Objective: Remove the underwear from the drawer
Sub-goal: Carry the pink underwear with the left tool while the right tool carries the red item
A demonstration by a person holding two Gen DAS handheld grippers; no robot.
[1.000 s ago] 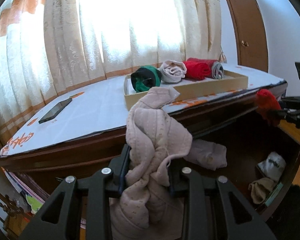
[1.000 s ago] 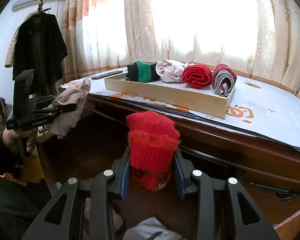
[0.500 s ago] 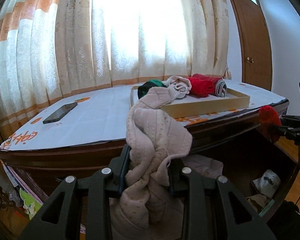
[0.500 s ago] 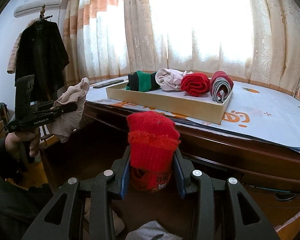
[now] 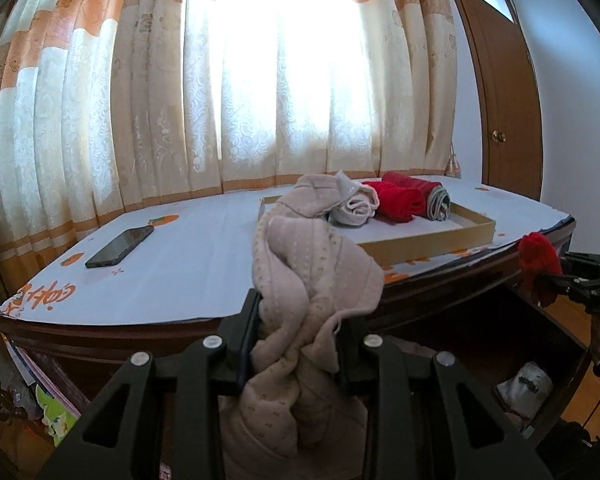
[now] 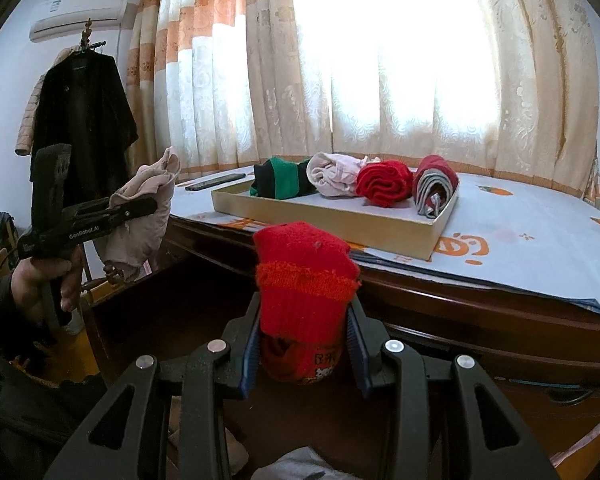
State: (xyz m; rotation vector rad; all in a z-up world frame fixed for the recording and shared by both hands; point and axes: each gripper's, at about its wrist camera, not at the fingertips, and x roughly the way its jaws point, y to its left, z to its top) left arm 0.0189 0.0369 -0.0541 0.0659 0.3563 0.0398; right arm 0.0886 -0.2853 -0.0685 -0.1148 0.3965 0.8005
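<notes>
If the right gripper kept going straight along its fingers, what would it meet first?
Probably the shallow beige cardboard tray on the desk. The right gripper, shut on a red knitted garment, points slightly downward toward the tray's near wall; depth is unclear, so the dark wooden desk edge could come first.

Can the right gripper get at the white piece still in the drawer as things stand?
Probably not. The right gripper is shut on a red garment, so its jaws are full. The white piece lies uncovered in the open drawer, so the path itself looks free once the gripper is emptied.
</notes>
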